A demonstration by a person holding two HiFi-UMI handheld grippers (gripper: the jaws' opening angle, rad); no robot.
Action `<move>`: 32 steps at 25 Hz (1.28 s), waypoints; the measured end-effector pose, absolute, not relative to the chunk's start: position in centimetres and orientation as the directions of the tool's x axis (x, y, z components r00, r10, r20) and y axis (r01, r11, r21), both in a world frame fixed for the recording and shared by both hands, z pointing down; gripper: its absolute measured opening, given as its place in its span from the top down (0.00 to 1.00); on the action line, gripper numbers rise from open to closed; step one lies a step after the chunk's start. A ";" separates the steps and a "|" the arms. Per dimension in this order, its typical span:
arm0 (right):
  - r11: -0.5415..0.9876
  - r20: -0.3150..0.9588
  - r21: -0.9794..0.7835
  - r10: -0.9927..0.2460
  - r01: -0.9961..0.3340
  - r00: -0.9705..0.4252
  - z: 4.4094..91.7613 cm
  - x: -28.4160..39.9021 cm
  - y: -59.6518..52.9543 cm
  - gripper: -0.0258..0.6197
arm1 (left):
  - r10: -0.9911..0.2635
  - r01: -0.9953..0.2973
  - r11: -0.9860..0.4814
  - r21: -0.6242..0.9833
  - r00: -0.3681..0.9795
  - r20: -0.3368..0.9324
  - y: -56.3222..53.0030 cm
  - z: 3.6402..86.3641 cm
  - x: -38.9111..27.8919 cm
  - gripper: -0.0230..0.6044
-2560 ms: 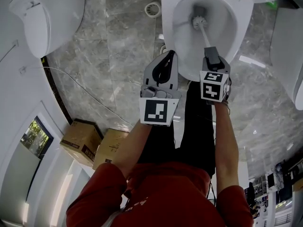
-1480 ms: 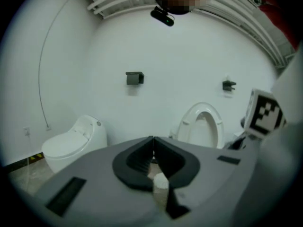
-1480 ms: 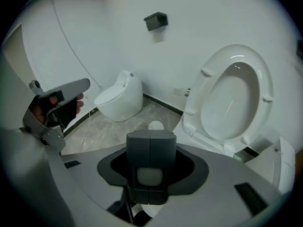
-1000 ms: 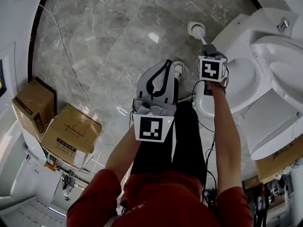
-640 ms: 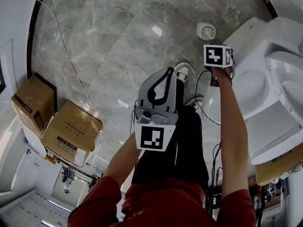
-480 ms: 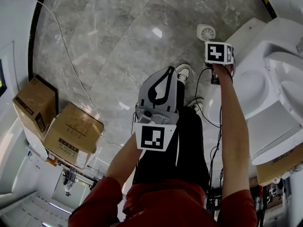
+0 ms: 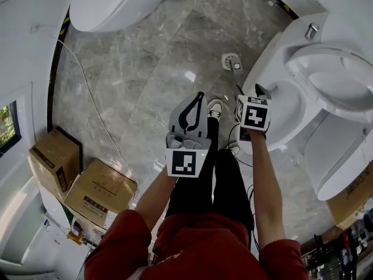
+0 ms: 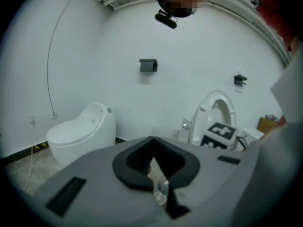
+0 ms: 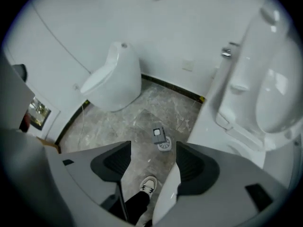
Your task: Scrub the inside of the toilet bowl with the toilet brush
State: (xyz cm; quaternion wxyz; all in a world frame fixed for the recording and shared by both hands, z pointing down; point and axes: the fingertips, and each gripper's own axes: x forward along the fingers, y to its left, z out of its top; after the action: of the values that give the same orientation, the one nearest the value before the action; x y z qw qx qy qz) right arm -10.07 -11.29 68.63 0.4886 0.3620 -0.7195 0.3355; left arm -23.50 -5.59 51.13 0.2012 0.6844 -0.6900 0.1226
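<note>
Now then, the toilet brush (image 7: 235, 66) is not in the bowl at all. It stands upright in its holder (image 7: 227, 58) on the marble floor, just beside the foot of the toilet. The right hand-held gripper (image 9: 153, 148) hangs above it pointing steeply down, jaws opening wide and nothing between them. The left hand-held gripper (image 8: 152, 138) is pinched together at the tips, empty, held out level in front of the person.

How will the brush handle? It looks light and stiff, a thin straight shaft with a blocky grey grip on top. That block is the place to clamp, square across it, since the shaft below looks too thin to hold steady. The bristle head probably flexes, and I'd guess it drips too.

Containers next. The holder is a small white cup, and the brush head fills it. The toilet bowl (image 7: 291, 130) has its seat and lid (image 7: 332, 86) up, but whether there's water inside I can't tell. Two cardboard boxes (image 7: 99, 194) sit shut, well off to the left.
</note>
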 end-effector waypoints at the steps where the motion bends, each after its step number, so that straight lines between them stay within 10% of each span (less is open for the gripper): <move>1: 0.490 0.937 -0.155 -0.203 -0.858 -0.286 66.1 -8.7 -9.8 0.50 | -0.901 -0.993 0.027 0.111 0.024 0.434 -5.5 49.4 -22.4 0.96; 15: 0.209 0.535 -0.119 -0.810 -0.971 -0.240 27.2 20.8 3.4 0.52 | -0.955 -0.969 -0.243 0.050 0.248 0.164 2.6 21.2 1.3 0.96; 19: 0.239 0.290 -0.036 -0.927 -0.970 -0.239 16.3 24.5 6.0 0.75 | -0.936 -0.941 -0.338 0.022 0.338 0.095 5.4 14.9 5.9 0.96; 24: 0.078 0.059 0.077 -0.996 -0.994 -0.074 7.1 27.7 8.8 0.96 | -0.914 -0.914 -0.405 -0.010 0.405 -0.005 6.7 7.4 8.4 0.96; 32: 0.061 -0.083 0.113 -0.994 -0.992 -0.070 0.4 25.2 10.1 0.96 | -0.903 -0.911 -0.394 -0.124 0.409 -0.132 8.1 1.1 6.7 0.96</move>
State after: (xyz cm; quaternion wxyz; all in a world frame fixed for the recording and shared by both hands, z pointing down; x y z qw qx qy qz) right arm 25.23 10.15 0.38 0.0086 0.6817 -0.7282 -0.0698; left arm 6.69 8.14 1.05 -0.0883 0.8346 -0.5434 -0.0217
